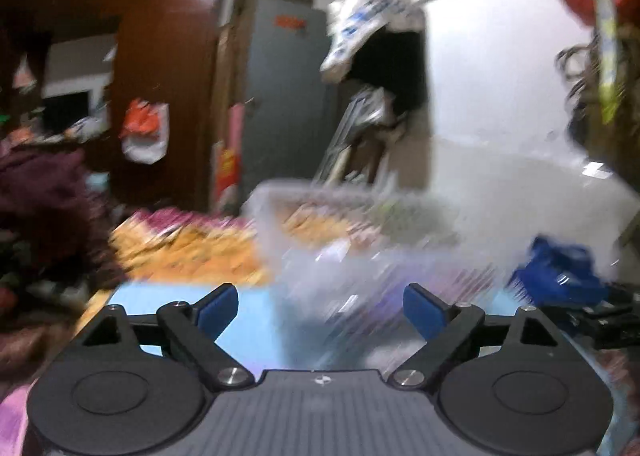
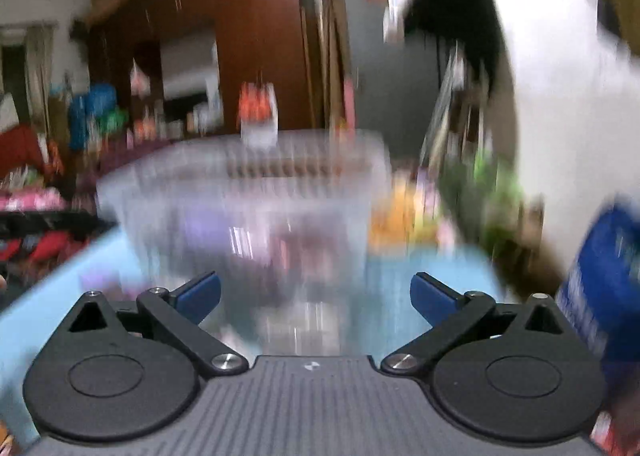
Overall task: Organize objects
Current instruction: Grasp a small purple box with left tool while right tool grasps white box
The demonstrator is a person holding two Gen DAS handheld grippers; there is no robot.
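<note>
Both views badly smeared by blur. Left gripper [image 1: 320, 310] spread wide, blue pads [image 1: 218, 308] well apart, nothing clamped between them; pointing over a light blue table surface [image 1: 248, 340] toward a clear plastic bin [image 1: 304, 252]. Bin standing on that surface ahead of the fingers, slightly right of centre, contents unreadable (only streaks of orange and pink seen through the wall). Left of the bin, an orange and pink patterned cloth [image 1: 188, 244]. A blue bag [image 1: 560, 272] at the right edge of the table.

Right gripper [image 2: 316, 298] likewise released, pads [image 2: 430, 296] far apart and empty. Same clear plastic bin [image 2: 248, 208] straight ahead on the table surface [image 2: 432, 268], apart from the fingertips. Blue bag [image 2: 604, 272] close at the right.
</note>
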